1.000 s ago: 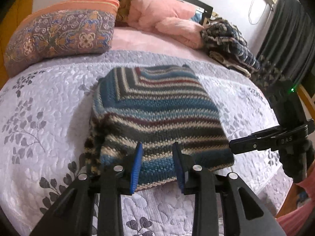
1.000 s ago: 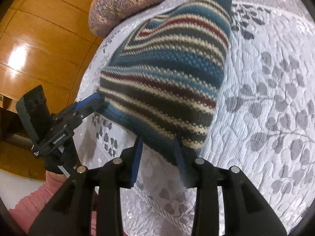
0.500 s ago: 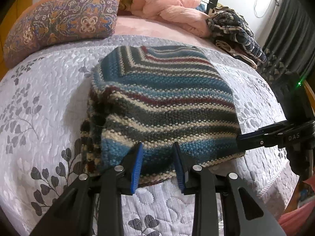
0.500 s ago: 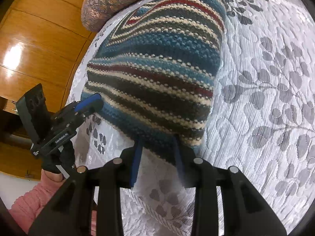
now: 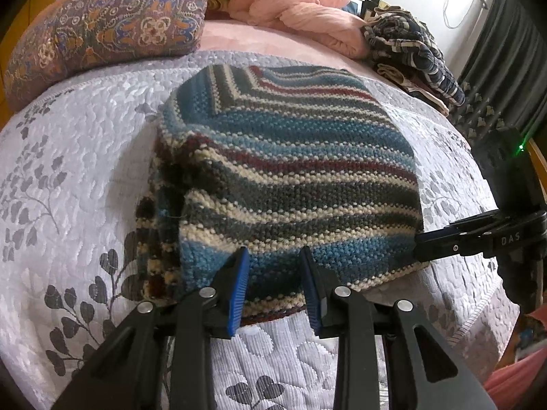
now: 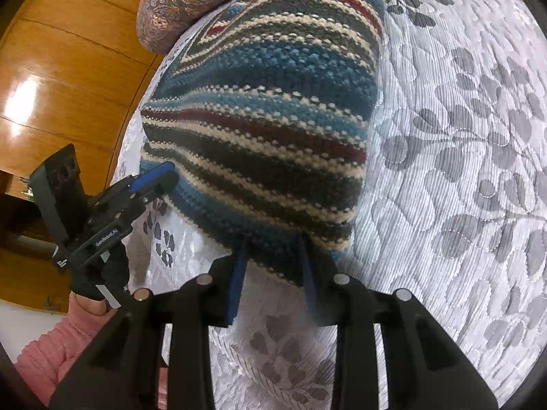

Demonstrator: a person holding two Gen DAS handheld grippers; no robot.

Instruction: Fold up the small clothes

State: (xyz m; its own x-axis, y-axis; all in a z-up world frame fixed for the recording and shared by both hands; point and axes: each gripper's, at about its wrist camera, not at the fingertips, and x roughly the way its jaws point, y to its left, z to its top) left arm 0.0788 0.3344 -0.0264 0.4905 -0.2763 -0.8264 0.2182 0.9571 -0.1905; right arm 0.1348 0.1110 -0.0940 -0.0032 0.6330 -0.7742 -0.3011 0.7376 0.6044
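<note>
Folded striped sweater [image 5: 287, 177] lies flat, long axis running away from left gripper [image 5: 273, 283]; both grippers spread, right gripper [image 6: 271, 270] at its corner.

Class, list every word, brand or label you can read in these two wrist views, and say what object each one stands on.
"DAS" on the side of the right gripper, as the left wrist view shows it.
"GenRobot.AI" on the side of the left gripper, as the right wrist view shows it.
A small white mark beside that label on the left gripper is too small to read.
No text shows on the striped knitted garment or the bedspread.
</note>
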